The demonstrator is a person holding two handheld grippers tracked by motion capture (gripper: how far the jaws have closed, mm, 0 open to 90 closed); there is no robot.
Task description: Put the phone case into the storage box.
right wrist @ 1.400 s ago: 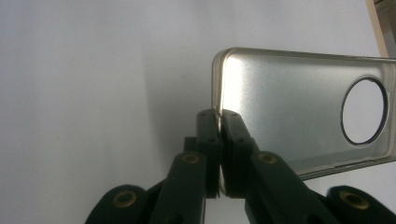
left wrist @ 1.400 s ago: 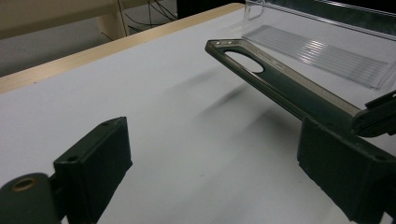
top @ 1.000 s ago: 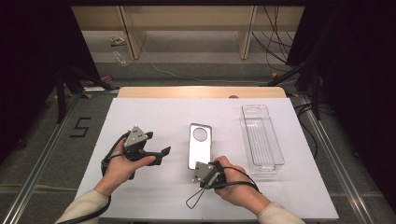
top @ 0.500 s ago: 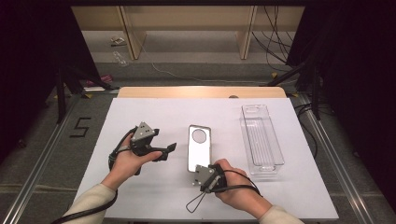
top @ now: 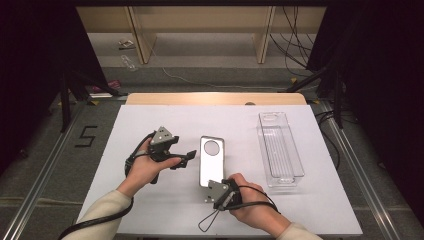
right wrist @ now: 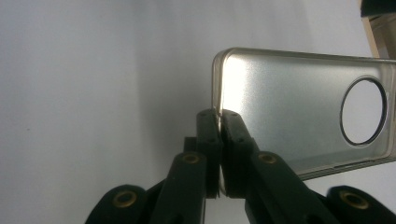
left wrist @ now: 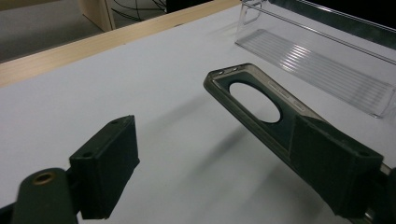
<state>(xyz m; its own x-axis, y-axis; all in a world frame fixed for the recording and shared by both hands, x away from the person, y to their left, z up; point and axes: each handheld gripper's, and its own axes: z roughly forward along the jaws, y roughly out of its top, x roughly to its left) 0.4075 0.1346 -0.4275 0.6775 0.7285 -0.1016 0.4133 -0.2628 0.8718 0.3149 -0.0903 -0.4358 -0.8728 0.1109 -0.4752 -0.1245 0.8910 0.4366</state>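
Dark room, black curtains both sides; white tabletop point(top: 150, 210) with a wood strip along the far edge, shelving and loose cables behind it too dim to make out. Floor left of the tabletop has a taped "5" point(top: 86, 136), the only writing readable anywhere; no brand or label legible on anything. Phone case point(top: 212, 161) sits mid-tabletop, long axis running away from the person, round camera hole at the far end. Right gripper point(top: 216, 189) is clamped on the case's near edge: in the right gripper view the fingers point(right wrist: 232, 135) pinch the thin rim with no gap, and the case's far end is cut off by the frame. In the left gripper view the case looks raised off the tabletop, with a shadow under it. Left gripper point(top: 186, 158) is just left of the case, released, fingers wide apart and nothing pressed between them; its jaws have just been closing a little. In the left gripper view one finger overlaps the case's near part, hiding that stretch, so contact there can't be told. Clear tray point(top: 281, 148) lies to the right of the case, apart from it, its ribbed floor visible. Both forearms are cut off by the bottom edge of the high view; the right hand covers most of its gripper.
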